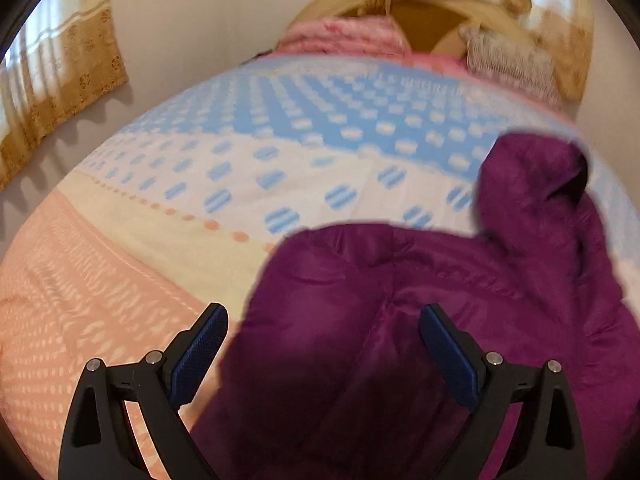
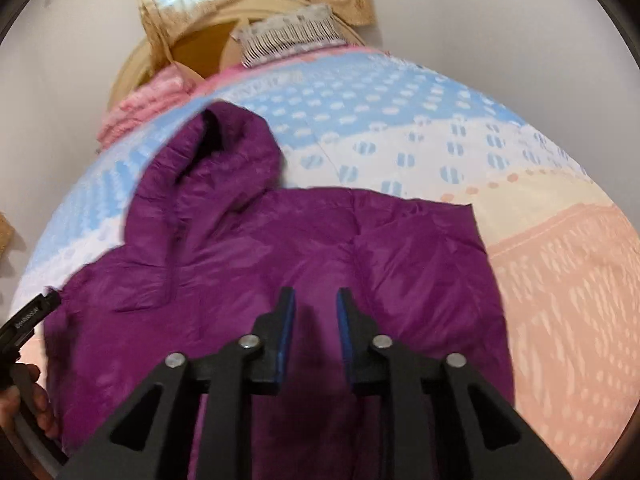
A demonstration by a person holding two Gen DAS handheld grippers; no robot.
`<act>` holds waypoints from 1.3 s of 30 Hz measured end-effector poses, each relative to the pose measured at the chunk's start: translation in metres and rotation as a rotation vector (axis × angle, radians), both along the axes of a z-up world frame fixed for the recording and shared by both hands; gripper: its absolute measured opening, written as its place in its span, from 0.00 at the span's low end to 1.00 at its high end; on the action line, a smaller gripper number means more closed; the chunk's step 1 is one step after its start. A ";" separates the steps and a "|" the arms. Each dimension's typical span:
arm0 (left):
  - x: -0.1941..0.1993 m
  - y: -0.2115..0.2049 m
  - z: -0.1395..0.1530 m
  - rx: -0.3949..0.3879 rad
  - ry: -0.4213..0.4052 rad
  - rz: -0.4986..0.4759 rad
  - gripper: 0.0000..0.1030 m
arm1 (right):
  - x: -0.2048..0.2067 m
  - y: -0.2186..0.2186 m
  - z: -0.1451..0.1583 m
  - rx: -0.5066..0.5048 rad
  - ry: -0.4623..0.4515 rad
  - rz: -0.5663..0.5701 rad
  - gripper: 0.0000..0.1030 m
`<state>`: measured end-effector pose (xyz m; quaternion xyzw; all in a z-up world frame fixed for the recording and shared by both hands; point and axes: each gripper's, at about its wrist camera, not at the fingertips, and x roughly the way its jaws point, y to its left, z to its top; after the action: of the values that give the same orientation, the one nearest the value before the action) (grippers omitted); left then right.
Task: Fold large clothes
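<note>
While the jacket lies flat with its hood toward the head of the bed, and one side looks already folded in, judging by the straight edge toward the pink side, the next move is probably another fold. Left gripper hangs wide open over the jacket's edge, gripping nothing. Right gripper sits over the jacket's middle, jaws narrow but apart, no fabric visibly pinched.

Tips, my call: puffy shell is slippery, so bite a seam or hem, not a bulge. Grab both points at matching spots, lift low and lay over evenly, or the fill bunches.

Jacket is mid-bed, hood over the blue dotted area. The bedspread turns pink toward one side edge. Pillows and headboard at the head end; curtains, plain walls.
</note>
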<state>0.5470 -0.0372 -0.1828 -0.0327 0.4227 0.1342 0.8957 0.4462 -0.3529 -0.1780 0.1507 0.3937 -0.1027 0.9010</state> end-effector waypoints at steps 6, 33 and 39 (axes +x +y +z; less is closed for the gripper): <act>0.006 0.002 -0.027 0.002 0.036 0.002 0.96 | -0.002 -0.009 -0.025 -0.040 0.013 0.000 0.26; 0.007 0.007 -0.031 -0.051 0.032 0.015 0.99 | -0.006 -0.005 -0.028 -0.063 -0.011 -0.008 0.26; 0.007 0.007 -0.032 -0.050 0.032 0.016 0.99 | -0.007 -0.004 -0.028 -0.062 -0.011 -0.008 0.26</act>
<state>0.5544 -0.0299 -0.2144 -0.0562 0.4399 0.1312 0.8866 0.4395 -0.3574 -0.2057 0.1249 0.3845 -0.1175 0.9070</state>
